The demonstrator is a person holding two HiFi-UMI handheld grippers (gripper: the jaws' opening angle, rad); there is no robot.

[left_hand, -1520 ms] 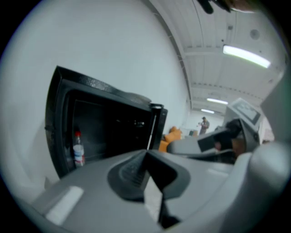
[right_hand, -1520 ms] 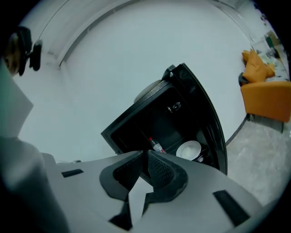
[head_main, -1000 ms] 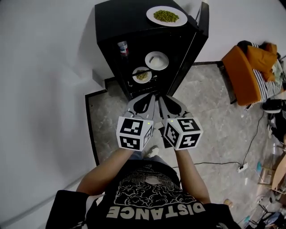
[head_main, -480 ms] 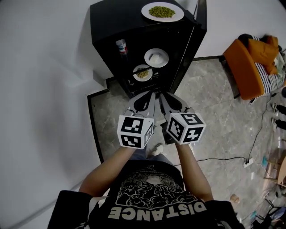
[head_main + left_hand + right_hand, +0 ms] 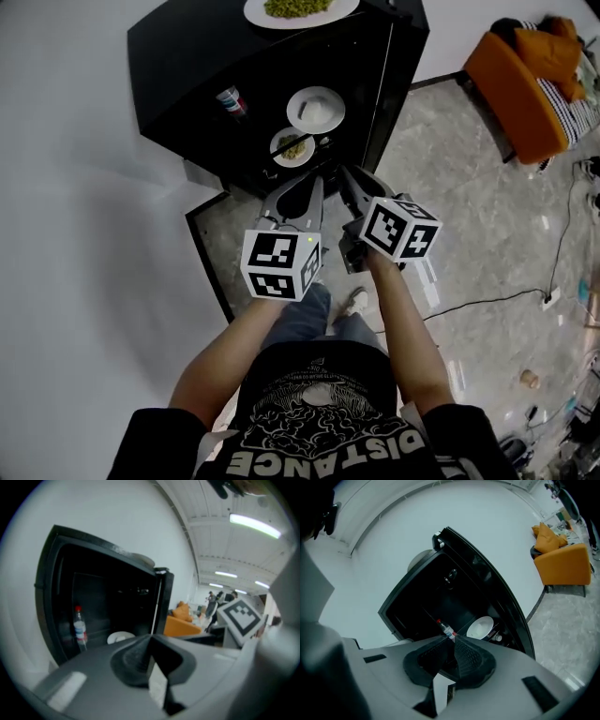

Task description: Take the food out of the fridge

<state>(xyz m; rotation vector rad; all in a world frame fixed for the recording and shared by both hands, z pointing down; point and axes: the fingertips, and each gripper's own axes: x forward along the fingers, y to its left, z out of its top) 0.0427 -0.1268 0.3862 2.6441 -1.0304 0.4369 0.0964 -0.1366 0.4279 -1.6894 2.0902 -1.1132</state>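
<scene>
The person is stepping closer to the black fridge [image 5: 187, 56]. It is looking bigger in the head view than it was a moment ago. Both hands are moving forward and down toward the open front. The right gripper [image 5: 347, 172] is rolling over to one side, so its marker cube is now sitting tilted. The left gripper [image 5: 319, 178] is staying flatter, just beside it.

Both pairs of jaws are sitting together, and nothing is between them. Nothing is being held yet.

The food is still waiting inside the fridge. A small plate of food [image 5: 293, 146] is sitting near the front edge of the opening. A white bowl [image 5: 316, 108] is sitting just behind it, closer to the open door. A bottle [image 5: 230, 99] is standing by the left wall of the fridge. One plate of green food [image 5: 300, 7] is already resting on top of the fridge, near its back edge.

I am thinking the person is only reaching in now. The jaws are going to need to open before they can grab a dish.
</scene>
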